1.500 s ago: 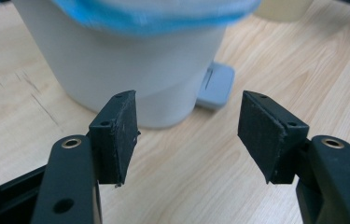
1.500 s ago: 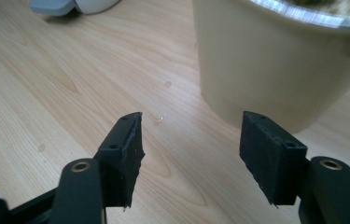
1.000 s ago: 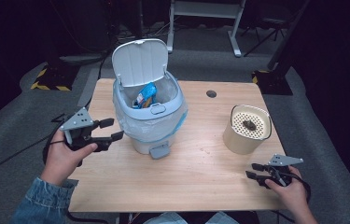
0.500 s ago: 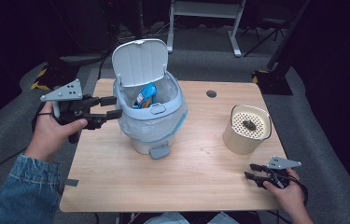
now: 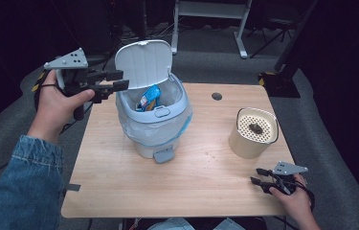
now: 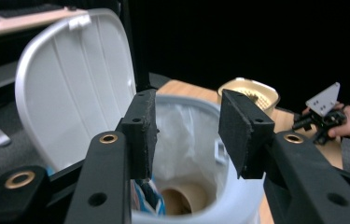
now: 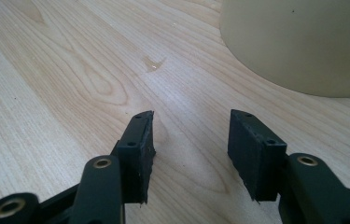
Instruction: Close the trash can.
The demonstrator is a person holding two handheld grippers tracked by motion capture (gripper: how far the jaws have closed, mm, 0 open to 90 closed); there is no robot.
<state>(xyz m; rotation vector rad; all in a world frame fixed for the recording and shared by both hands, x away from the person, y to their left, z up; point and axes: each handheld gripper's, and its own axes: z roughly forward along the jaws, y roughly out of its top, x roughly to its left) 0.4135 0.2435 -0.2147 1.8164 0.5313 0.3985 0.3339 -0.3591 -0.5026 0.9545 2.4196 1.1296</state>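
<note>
Hovering off the bench's (image 5: 119, 191) left edge, the left tool (image 5: 119, 80) is pointing its tips at the raised lid (image 5: 143, 62) of the white bin (image 5: 154, 125); its jaws have just been closing and are standing partly apart with nothing between them. In the left gripper view the bin's rim (image 6: 200, 100) is sitting just beyond the pads (image 6: 145, 126), the lid upright at the left. The bin is standing on the left half of the bench, back of the middle, with bare wood lying open in front of it and to its right. It is wearing a clear bag liner and holding a blue wrapper (image 5: 149, 96); a pedal (image 5: 163, 154) is sticking out at its base. Near the right edge a cream pot (image 5: 253, 134) with a holed top is carrying a small dark scrap (image 5: 255, 128). The right tool (image 5: 258, 176) is resting low by the front right corner, jaws partly apart and gripping nothing, the pot just ahead of it in the right gripper view (image 7: 298, 42).
</note>
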